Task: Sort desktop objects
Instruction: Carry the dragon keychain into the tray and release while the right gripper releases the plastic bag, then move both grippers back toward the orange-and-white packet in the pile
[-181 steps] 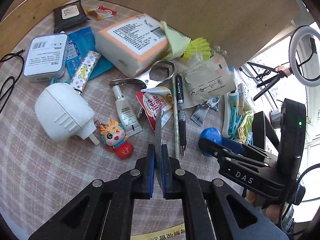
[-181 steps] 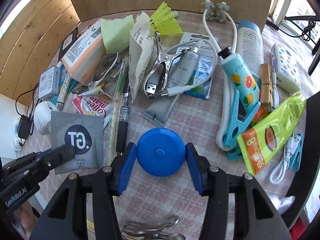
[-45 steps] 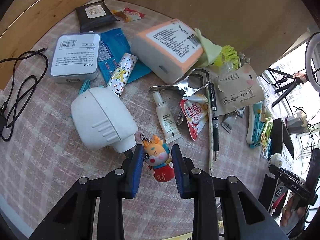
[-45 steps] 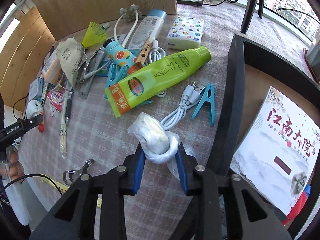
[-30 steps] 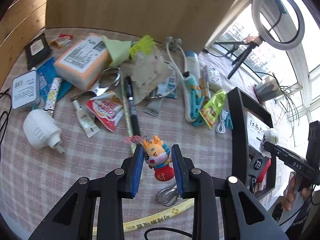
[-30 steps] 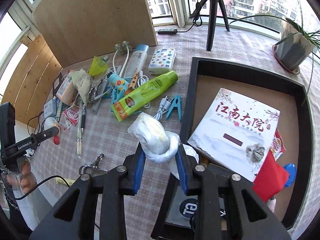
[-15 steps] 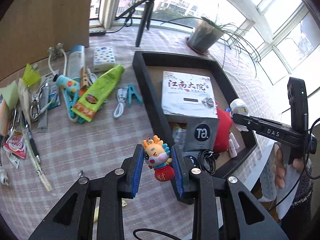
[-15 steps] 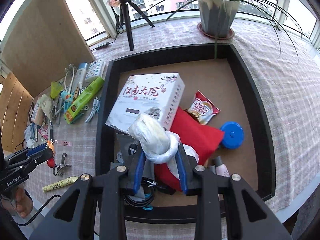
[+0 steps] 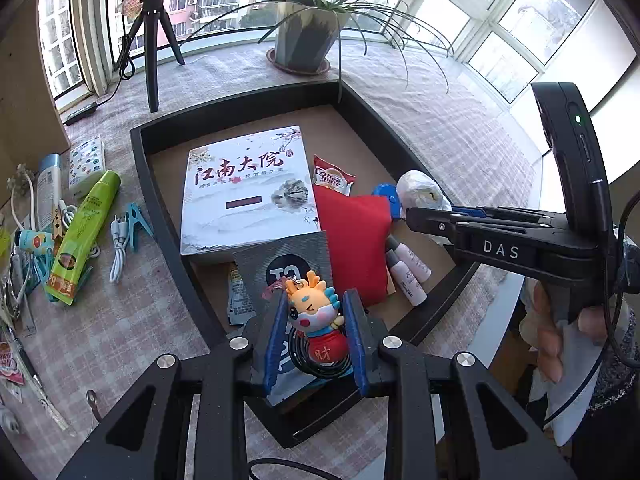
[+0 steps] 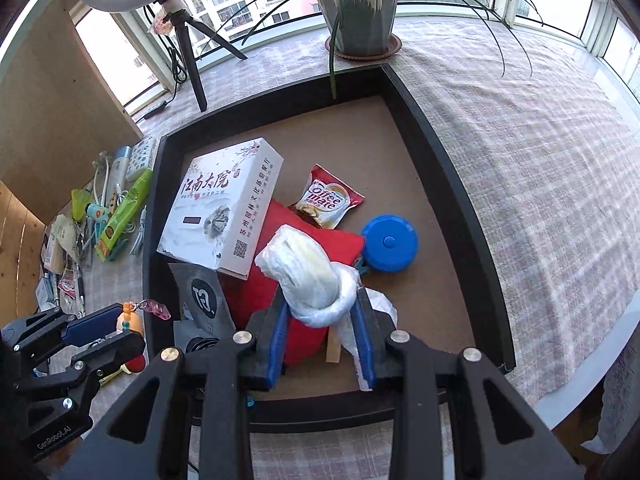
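Sunlit windows curve behind a bench (image 10: 540,160) spread with pink checked cloth. Over the near corner of the black rectangular tray (image 9: 168,216), the left hand-held gripper (image 9: 316,338) is clamped on a small cartoon dragon keychain figure in red (image 9: 314,316). Beside it, the right hand-held gripper (image 10: 322,332) pinches a knotted white plastic bag (image 10: 308,276) above a red fabric pouch (image 10: 280,280), near a blue round tape measure (image 10: 389,242) and a white printed box (image 9: 246,190).
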`<control>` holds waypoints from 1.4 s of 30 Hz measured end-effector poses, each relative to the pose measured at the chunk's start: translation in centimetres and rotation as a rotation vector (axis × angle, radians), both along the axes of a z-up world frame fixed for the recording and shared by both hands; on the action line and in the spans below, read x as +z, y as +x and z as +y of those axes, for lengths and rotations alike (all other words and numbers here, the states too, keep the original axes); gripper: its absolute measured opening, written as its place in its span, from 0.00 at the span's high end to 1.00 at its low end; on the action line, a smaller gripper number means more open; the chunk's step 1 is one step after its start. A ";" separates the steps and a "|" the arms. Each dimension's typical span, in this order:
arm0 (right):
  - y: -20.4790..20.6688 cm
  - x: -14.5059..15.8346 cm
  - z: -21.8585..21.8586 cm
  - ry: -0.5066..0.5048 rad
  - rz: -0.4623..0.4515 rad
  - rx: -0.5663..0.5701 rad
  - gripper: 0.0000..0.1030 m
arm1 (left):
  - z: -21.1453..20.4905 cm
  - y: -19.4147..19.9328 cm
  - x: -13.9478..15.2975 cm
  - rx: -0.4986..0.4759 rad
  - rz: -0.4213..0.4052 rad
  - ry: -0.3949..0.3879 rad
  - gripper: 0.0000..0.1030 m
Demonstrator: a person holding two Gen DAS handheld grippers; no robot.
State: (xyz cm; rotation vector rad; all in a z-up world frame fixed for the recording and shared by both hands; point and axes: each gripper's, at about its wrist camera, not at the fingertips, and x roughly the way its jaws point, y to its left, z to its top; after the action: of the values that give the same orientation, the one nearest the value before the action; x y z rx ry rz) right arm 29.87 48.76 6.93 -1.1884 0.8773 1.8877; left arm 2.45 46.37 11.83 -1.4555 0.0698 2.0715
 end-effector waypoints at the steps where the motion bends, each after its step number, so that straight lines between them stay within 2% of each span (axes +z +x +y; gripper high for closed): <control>1: 0.0 0.0 0.0 0.000 -0.003 -0.001 0.71 | 0.3 0.1 0.0 -0.008 0.000 -0.001 0.74; 5: 0.0 0.0 0.2 0.004 -0.003 -0.010 0.70 | 1.1 0.4 0.2 -0.036 -0.009 0.021 0.72; 6: -0.1 0.1 0.3 0.002 0.001 -0.007 0.68 | 1.0 0.4 0.2 -0.038 -0.013 0.028 0.71; 7: -0.2 0.2 0.3 -0.001 -0.002 -0.006 0.66 | 0.9 0.4 0.2 -0.036 -0.015 0.029 0.65; 10: -0.6 0.6 0.2 0.013 -0.002 -0.001 0.63 | 0.2 0.1 0.3 -0.014 -0.008 0.029 0.64; 15: -2.1 1.2 0.0 0.005 0.010 0.021 0.62 | -2.4 -1.0 0.7 0.041 -0.005 0.022 0.64; 20: -5.9 2.1 -0.9 -0.009 0.039 0.095 0.59 | -6.6 -2.4 1.2 0.121 -0.004 0.011 0.64; 27: -14.8 4.9 -3.4 -0.018 0.099 0.280 0.55 | -15.9 -4.6 2.9 0.262 -0.007 -0.002 0.64; 34: -27.1 7.3 -8.0 0.015 0.119 0.537 0.53 | -28.8 -8.2 4.2 0.497 -0.004 -0.015 0.63; 37: -32.6 7.0 -9.5 0.005 0.118 0.618 0.53 | -34.7 -10.0 4.1 0.622 -0.016 -0.028 0.61; 42: -41.0 4.2 -10.6 -0.104 0.127 0.687 0.53 | -42.4 -13.1 2.4 0.791 -0.045 -0.053 0.56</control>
State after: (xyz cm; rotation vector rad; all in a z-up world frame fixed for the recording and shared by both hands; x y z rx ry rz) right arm -11.16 38.12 11.12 -1.5864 0.6833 2.5036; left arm -10.64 3.97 14.24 -1.7396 -0.5583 2.6472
